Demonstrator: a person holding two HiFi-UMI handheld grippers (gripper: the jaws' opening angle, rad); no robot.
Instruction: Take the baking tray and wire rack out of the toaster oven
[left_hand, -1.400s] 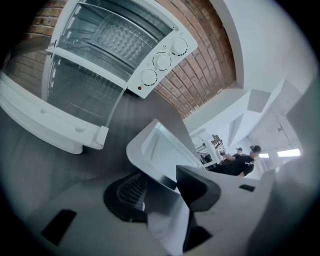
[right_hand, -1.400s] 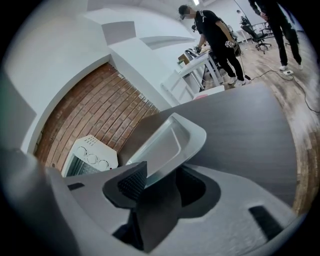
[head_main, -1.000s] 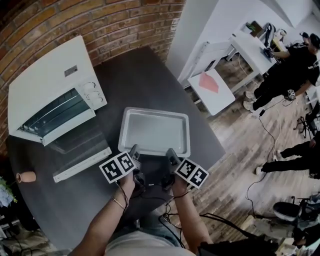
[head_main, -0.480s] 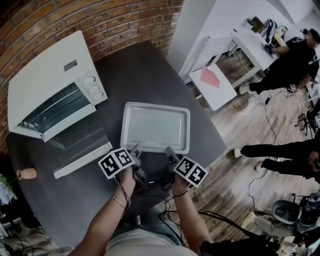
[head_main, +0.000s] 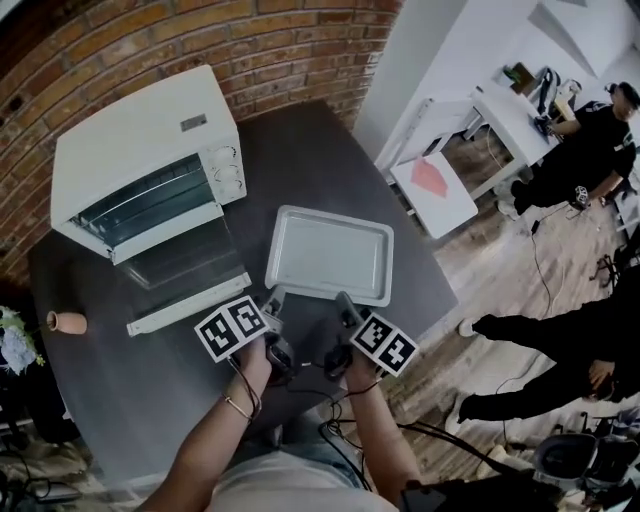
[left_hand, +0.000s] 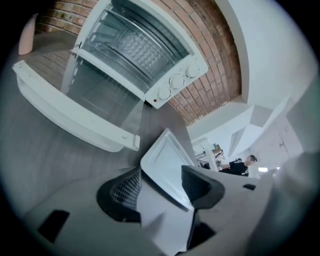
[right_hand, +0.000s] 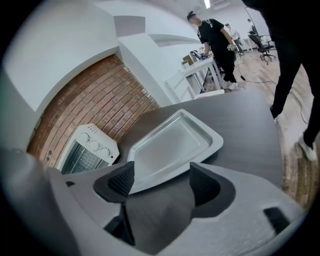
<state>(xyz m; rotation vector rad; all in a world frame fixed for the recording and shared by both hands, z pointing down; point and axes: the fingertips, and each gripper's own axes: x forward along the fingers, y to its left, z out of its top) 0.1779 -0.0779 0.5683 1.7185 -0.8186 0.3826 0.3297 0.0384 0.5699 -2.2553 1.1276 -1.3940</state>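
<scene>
A dark, matte round table (head_main: 300, 160) is standing against a red brick wall (head_main: 150, 40). One boxy white toaster oven (head_main: 140, 140) is sitting on it, glass door (head_main: 185, 268) hanging open, one wire rack (left_hand: 132, 47) inside. One shallow, round-cornered metal baking tray (head_main: 330, 252) is lying beside it. The left gripper (head_main: 272, 300) and right gripper (head_main: 345, 302) are gaping wide, having just been opening, holding nothing, tips just off the tray's near rim.
</scene>
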